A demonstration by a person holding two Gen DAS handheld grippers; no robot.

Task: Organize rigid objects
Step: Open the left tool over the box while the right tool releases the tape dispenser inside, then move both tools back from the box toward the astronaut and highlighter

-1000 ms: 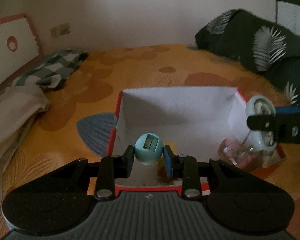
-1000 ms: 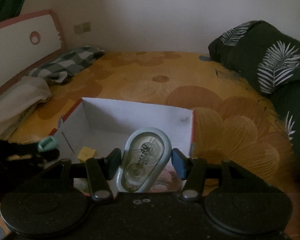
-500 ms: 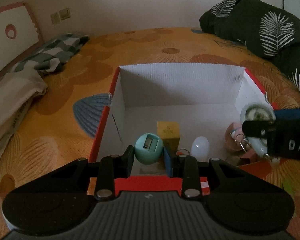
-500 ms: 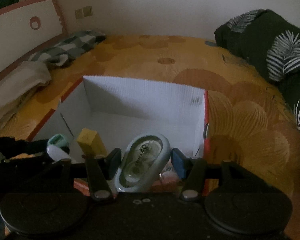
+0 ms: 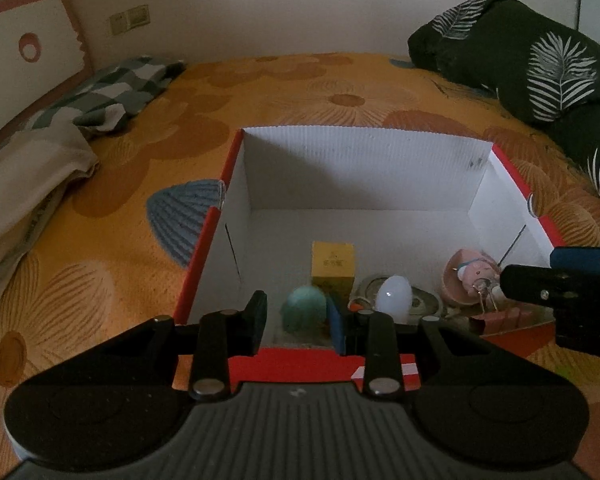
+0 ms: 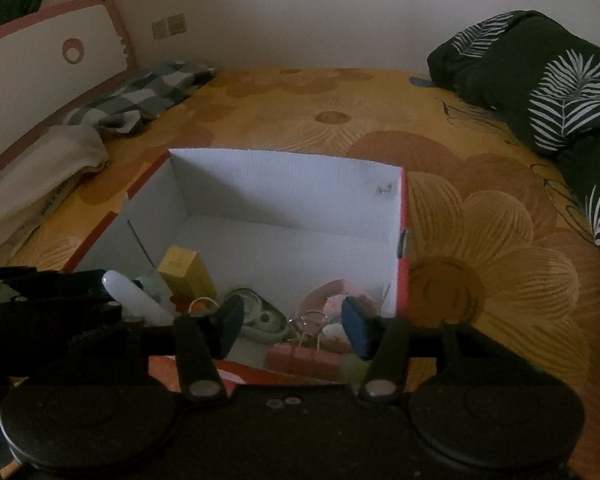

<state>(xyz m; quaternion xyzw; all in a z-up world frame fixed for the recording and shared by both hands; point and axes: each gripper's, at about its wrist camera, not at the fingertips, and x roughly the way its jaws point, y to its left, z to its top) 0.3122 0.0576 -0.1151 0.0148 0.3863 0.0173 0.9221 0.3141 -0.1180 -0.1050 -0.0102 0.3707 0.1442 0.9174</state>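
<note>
Rigid objects sit crowded at the near end of a white box (image 5: 364,168) with red outer edges, which rests on an orange flowered bedspread (image 5: 300,92); the far half of its floor is bare. On the far left a beige cloth (image 5: 28,176) and a checked cloth (image 5: 112,92) lie along the headboard (image 5: 24,48), well apart from the box, with open bedspread between. Just inside the box's left wall, the left gripper (image 5: 296,322) hangs over the near rim with its jaws narrowly parted. A blurred teal egg-shaped sharpener (image 5: 304,308) shows in the gap, close to the right pad and apart from the left one. A yellow carton (image 5: 333,264) stands just beyond it. To its right come a white egg-shaped piece (image 5: 394,298), a correction tape (image 6: 260,316) lying flat, and a pink toy (image 5: 466,272) near the right wall. The right gripper (image 6: 293,324) hovers over that near right corner. Its jaws have just been opening and stand wide, gripping nothing. Right of the box lies more clear bedspread, then dark leaf-print bedding (image 5: 540,60).
</note>
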